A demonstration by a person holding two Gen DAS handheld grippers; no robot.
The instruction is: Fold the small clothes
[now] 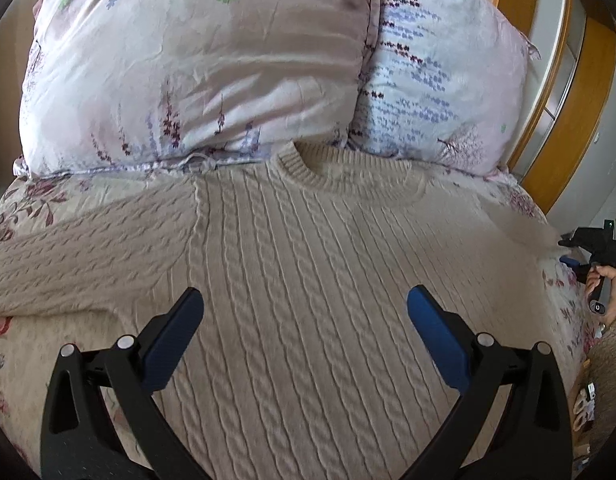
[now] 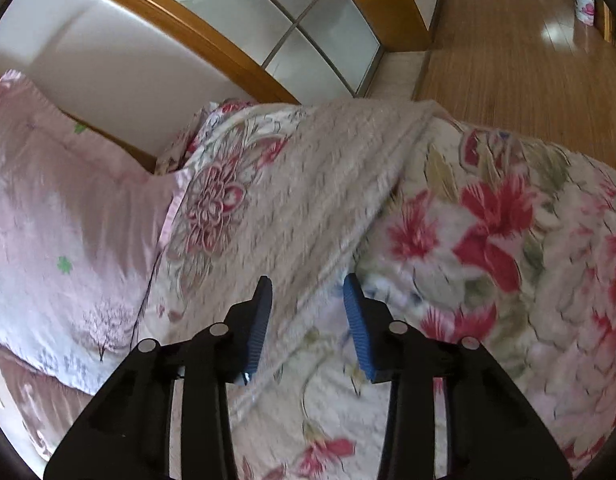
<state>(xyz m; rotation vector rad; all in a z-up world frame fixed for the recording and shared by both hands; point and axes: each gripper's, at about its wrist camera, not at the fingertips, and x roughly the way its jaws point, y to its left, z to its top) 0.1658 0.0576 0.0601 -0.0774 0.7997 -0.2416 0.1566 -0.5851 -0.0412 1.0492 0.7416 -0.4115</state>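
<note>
A cream cable-knit sweater (image 1: 308, 264) lies flat, front up, on the floral bed, its collar toward the pillows and its left sleeve spread out to the left. My left gripper (image 1: 304, 300) is wide open and empty, hovering over the sweater's chest. The right gripper (image 1: 587, 256) shows at the far right edge of the left wrist view, held in a hand. In the right wrist view my right gripper (image 2: 308, 284) is open and empty above the sweater's right sleeve (image 2: 327, 184), which stretches toward the bed's edge.
Two floral pillows (image 1: 196, 64) lie against the wooden headboard (image 2: 156, 12) behind the collar. A floral bedspread (image 2: 499, 240) covers the bed. A wooden floor (image 2: 527, 40) lies beyond the bed's edge, with frosted wardrobe doors (image 2: 308, 32) nearby.
</note>
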